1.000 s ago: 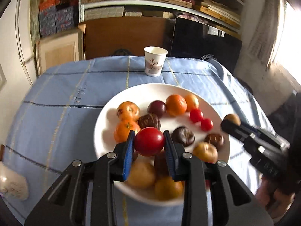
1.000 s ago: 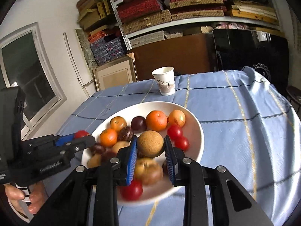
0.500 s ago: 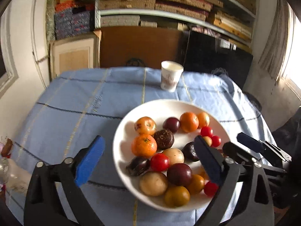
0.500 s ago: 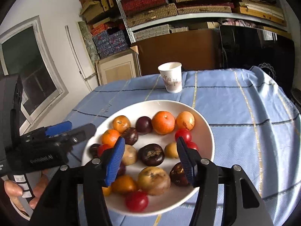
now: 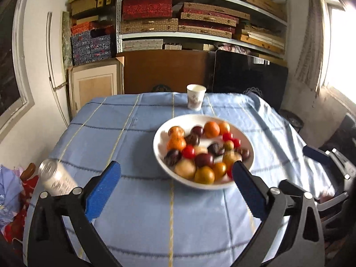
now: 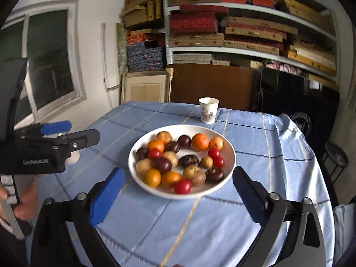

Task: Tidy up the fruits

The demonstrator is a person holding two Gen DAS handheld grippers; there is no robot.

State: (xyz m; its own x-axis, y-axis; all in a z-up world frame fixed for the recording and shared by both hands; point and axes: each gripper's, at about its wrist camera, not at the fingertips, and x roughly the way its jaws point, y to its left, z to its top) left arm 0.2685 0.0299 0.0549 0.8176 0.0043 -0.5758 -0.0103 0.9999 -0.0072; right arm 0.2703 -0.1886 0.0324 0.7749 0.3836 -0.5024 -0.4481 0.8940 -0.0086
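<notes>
Blue-padded fingers (image 5: pixel 102 191) of the left gripper (image 5: pixel 175 189) stood spread wide and held nothing, poised above the near edge of the desk (image 5: pixel 133 218) under its pale blue checked cloth. Fingers (image 6: pixel 106 197) of the right gripper (image 6: pixel 178 197) were parted just as widely and were also empty, framing the round white ceramic plate (image 6: pixel 230 169) from the near side. Every fruit in view lay on that plate: orange citrus (image 6: pixel 200 142), dark purple plums (image 6: pixel 163 164), small red tomatoes (image 6: pixel 182 186) and tan, russet-skinned fruit (image 6: pixel 142 166), loosely mixed in a single layer. Judging by that, the gathering appeared finished or nearly so, which would explain both tools hanging back unloaded. A white printed paper cup (image 6: pixel 208 110) stood upright beyond the plate, well apart from it. A white can (image 5: pixel 55 179) showed at the desk's left edge.
</notes>
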